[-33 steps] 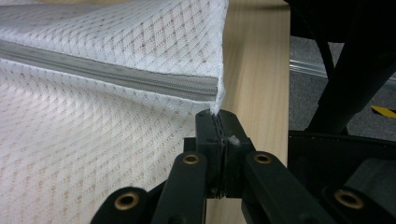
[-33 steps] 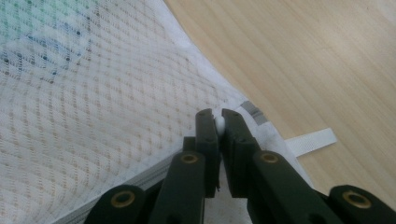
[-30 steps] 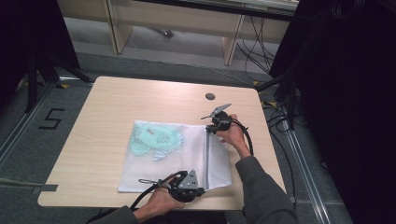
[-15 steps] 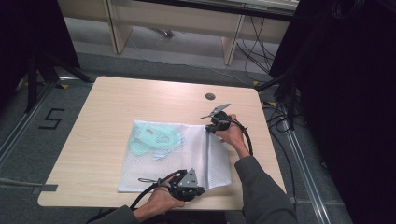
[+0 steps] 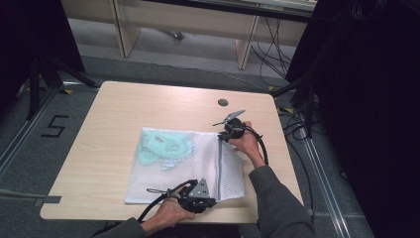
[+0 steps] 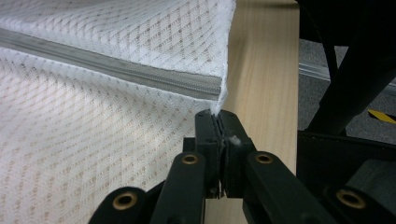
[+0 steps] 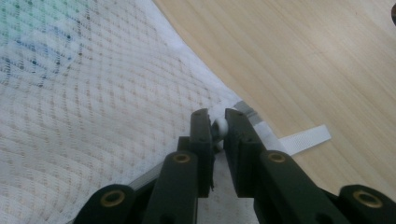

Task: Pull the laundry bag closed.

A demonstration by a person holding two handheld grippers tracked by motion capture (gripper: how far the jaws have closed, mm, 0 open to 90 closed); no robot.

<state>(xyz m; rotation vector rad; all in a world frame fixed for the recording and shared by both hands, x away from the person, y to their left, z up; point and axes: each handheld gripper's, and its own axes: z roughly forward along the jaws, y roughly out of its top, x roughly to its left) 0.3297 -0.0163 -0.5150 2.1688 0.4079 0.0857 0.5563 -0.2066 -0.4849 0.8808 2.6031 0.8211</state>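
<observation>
White mesh bag (image 5: 183, 168): left claw (image 6: 218, 122) clamped its corner, right claw (image 7: 219, 125) clamped the zipper pull (image 7: 220, 127), which might slip out under hard tugging.

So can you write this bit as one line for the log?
left gripper: shut on mesh laundry bag corner | right gripper: shut on zipper pull | bag flat on table

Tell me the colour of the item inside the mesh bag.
Pale mint green garment, seen best in the high view.
</observation>
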